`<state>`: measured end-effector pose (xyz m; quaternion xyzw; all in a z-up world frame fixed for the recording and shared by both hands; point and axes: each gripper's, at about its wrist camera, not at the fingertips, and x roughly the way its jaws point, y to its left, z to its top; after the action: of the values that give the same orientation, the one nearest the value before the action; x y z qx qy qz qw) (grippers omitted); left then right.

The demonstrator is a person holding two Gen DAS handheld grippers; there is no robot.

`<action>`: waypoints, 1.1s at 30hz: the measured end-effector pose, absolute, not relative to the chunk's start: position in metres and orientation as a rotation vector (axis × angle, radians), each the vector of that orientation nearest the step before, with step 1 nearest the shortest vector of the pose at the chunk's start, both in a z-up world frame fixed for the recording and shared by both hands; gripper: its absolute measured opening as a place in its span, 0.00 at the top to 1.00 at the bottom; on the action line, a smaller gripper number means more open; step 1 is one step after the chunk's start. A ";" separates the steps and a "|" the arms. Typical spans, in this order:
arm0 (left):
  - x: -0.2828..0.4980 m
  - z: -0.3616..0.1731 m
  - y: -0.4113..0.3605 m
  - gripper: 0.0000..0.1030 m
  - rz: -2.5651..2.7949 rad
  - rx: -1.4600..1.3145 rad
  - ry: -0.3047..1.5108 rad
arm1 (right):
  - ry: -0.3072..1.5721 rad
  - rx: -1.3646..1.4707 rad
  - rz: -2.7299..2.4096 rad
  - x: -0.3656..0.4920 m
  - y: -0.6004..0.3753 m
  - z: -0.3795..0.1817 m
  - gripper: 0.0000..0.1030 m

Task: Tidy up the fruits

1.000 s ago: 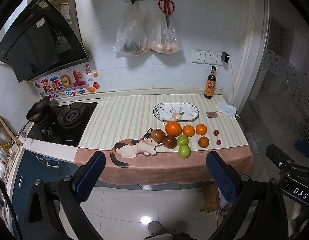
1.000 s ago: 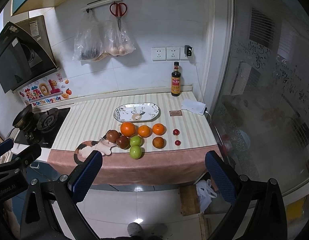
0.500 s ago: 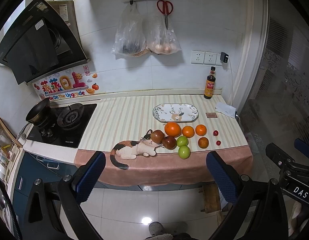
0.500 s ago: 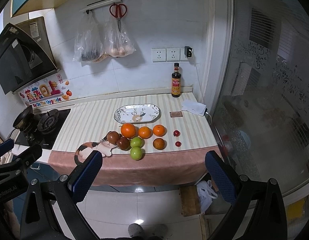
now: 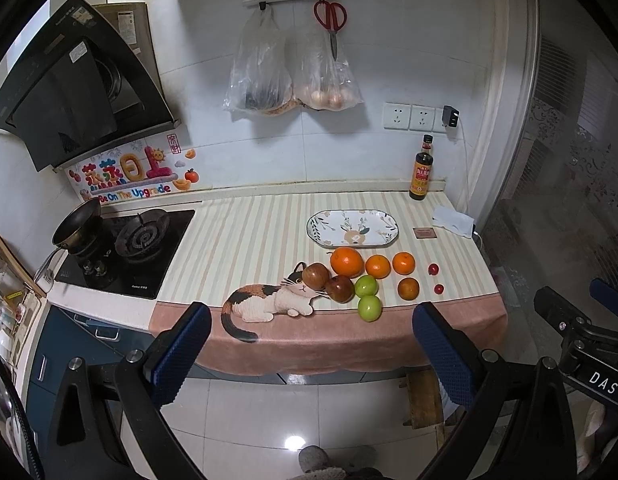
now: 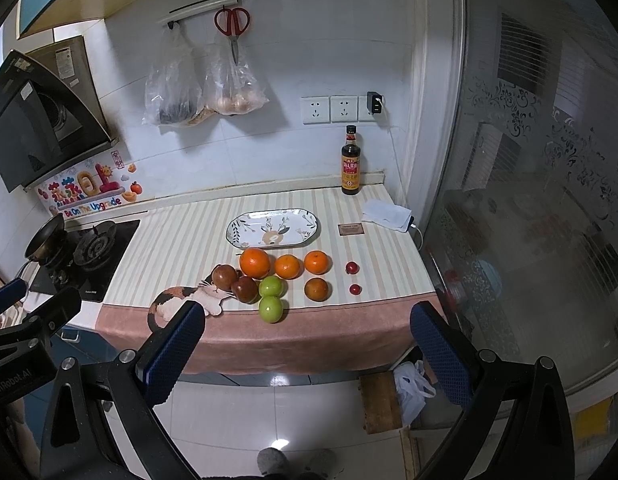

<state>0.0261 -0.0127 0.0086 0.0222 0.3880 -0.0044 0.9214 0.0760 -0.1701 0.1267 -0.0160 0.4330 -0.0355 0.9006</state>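
Observation:
Fruit lies in a cluster near the counter's front edge: a large orange (image 5: 346, 261) (image 6: 255, 263), smaller oranges (image 5: 378, 266) (image 6: 287, 266), two dark red apples (image 5: 339, 288) (image 6: 245, 289), two green apples (image 5: 369, 307) (image 6: 271, 309), and two tiny red fruits (image 5: 438, 289) (image 6: 354, 289). Behind them sits an oval patterned plate (image 5: 325, 236) (image 6: 239, 238), with nothing on it. My left gripper (image 5: 309, 350) and right gripper (image 6: 305, 344) both hang open in front of the counter, well short of the fruit, holding nothing.
A gas hob (image 5: 125, 248) with a small pan (image 5: 77, 224) is at the left. A sauce bottle (image 6: 350, 162), a folded cloth (image 6: 387, 214) and a small card (image 6: 351, 229) stand at the back right. Bags and scissors hang on the wall. A glass partition (image 6: 529, 200) bounds the right.
Both views have shifted slightly; the counter and fruit sit a little lower and nearer. Nothing on the counter has moved, and both grippers stay open.

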 end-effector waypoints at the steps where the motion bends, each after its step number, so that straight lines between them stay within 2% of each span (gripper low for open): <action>1: 0.026 0.008 -0.013 0.00 -0.008 0.046 0.796 | 0.897 -0.033 -0.073 0.076 -0.170 0.126 0.00; 27: 0.036 0.009 -0.011 0.00 -0.019 0.047 0.786 | 0.909 -0.023 -0.075 0.089 -0.178 0.127 0.00; 33: 0.040 0.000 0.004 0.00 0.032 0.036 0.720 | 0.863 0.045 -0.056 0.089 -0.179 0.126 0.00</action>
<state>0.0401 0.0044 0.0003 0.0177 0.3522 0.0155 0.9356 0.0892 -0.1787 0.1261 0.0216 0.4183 -0.0273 0.9077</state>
